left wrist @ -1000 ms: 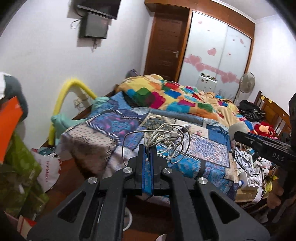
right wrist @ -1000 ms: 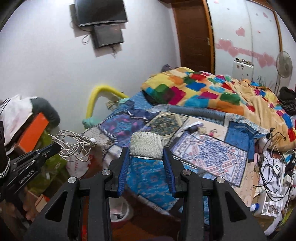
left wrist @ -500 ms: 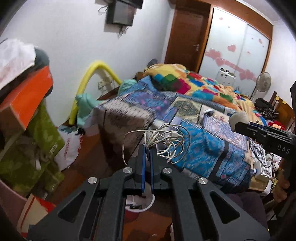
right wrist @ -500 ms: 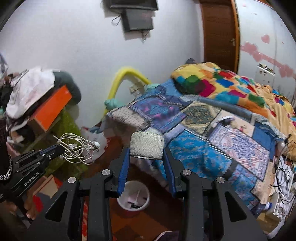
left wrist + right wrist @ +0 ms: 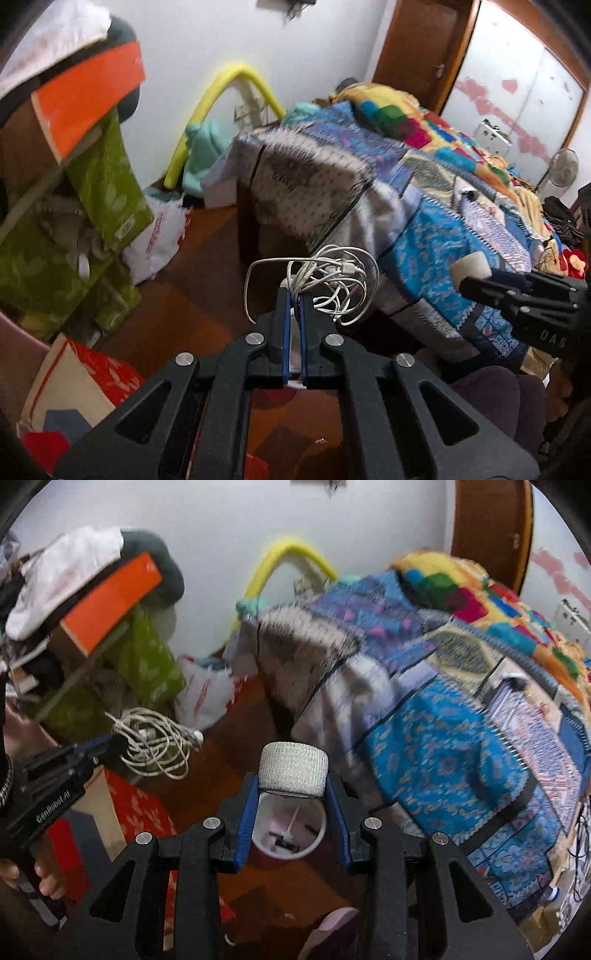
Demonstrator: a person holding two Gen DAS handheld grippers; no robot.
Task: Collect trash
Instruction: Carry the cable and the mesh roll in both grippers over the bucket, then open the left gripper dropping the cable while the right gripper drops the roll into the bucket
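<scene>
Cable tangle [image 5: 328, 280] pinched in left jaws; gauze roll [image 5: 293, 770] clamped between right jaws.

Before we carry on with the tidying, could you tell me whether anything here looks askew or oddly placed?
Yes: on the left, an orange box lies tilted on a heap of green bags, with cloth draped on top, so the stack looks unsteady. A white plastic bag lies slumped on the floor beside it.
</scene>
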